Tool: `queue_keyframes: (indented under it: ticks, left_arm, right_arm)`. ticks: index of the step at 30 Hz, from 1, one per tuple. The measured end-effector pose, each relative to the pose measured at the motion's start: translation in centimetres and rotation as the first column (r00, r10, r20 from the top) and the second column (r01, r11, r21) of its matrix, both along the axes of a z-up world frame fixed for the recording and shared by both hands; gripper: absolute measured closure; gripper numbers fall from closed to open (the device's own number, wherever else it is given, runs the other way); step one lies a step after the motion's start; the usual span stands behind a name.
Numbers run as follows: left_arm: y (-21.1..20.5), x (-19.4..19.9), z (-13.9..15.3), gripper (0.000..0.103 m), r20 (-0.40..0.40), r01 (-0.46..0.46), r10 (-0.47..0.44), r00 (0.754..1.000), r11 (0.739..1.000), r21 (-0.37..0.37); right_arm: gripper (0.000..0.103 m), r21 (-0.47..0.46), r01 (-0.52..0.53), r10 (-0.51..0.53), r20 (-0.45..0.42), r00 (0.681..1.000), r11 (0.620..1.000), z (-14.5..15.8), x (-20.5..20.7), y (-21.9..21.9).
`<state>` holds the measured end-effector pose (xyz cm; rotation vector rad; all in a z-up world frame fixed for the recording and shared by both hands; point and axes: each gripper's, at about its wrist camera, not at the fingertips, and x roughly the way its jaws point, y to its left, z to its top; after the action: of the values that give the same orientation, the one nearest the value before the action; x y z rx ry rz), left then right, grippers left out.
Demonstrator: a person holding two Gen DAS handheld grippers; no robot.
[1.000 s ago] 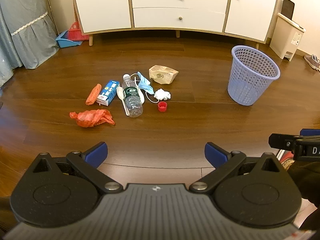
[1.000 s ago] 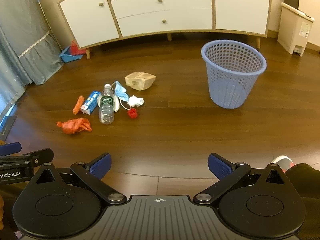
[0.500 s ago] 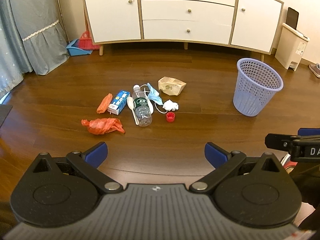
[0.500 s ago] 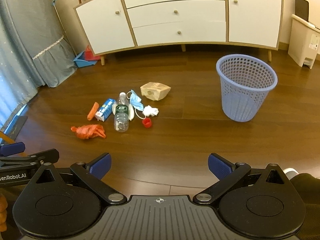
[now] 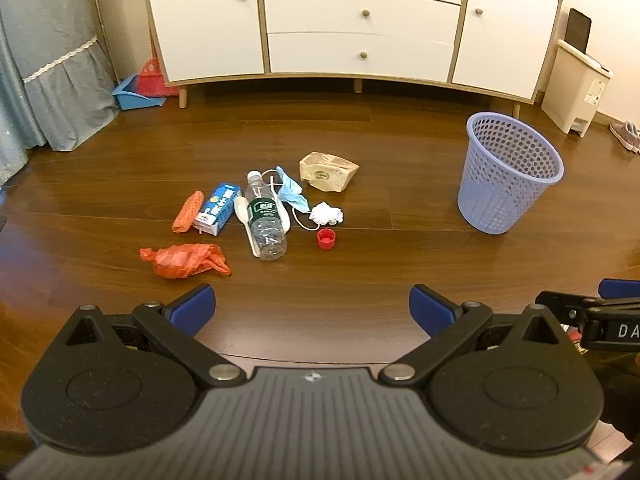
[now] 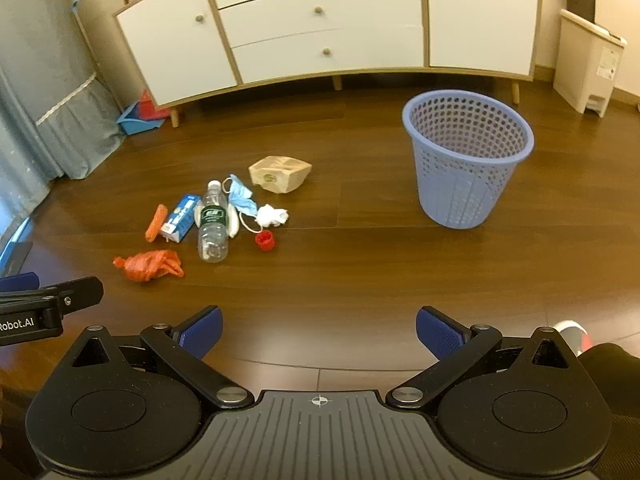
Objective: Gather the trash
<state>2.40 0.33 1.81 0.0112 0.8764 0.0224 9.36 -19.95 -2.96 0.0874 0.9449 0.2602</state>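
Note:
Litter lies in a cluster on the wooden floor: an orange plastic bag [image 5: 185,260] [image 6: 149,265], a clear water bottle [image 5: 266,222] [image 6: 213,229], a blue milk carton [image 5: 218,208] [image 6: 181,218], a blue face mask [image 5: 291,193], a white crumpled tissue [image 5: 327,213] [image 6: 272,216], a red cap [image 5: 326,239] [image 6: 265,239] and a tan paper bag [image 5: 328,170] [image 6: 280,174]. A lilac mesh bin [image 5: 508,172] [image 6: 466,158] stands to the right. My left gripper [image 5: 311,310] and right gripper [image 6: 319,330] are both open, empty, well short of the litter.
A white sideboard [image 5: 352,20] runs along the far wall. A beige pedal bin [image 5: 580,86] stands at the right, a blue dustpan [image 5: 134,96] at the left by a grey curtain [image 5: 52,60]. A shoe [image 5: 626,134] lies at the far right.
Both wrist views have tilted upward, so the litter and bin sit lower in frame and more of the sideboard shows. Both grippers stay open.

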Motion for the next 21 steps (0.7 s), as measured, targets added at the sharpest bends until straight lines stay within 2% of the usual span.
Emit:
queue_keyframes:
  ticks: [11, 15, 21]
  left_arm:
    - [-0.9, 4.0, -1.4, 0.001, -0.027, -0.002, 0.002, 1.0, 1.0, -0.001]
    - [-1.6, 5.9, -1.3, 0.001, -0.015, 0.008, -0.008, 1.0, 1.0, 0.01]
    - [-2.4, 9.1, -1.7, 0.001, 0.007, 0.014, -0.014, 1.0, 1.0, 0.003]
  right_arm:
    - [0.002, 0.009, 0.046, -0.046, -0.012, 0.999, 0.999, -0.9, 2.9, -1.4]
    - [0.002, 0.019, 0.072, -0.072, 0.021, 0.997, 0.997, -0.7, 4.1, -2.2]
    - [0.002, 0.049, 0.164, -0.168, 0.075, 0.983, 0.985, -0.9, 6.7, -5.0]
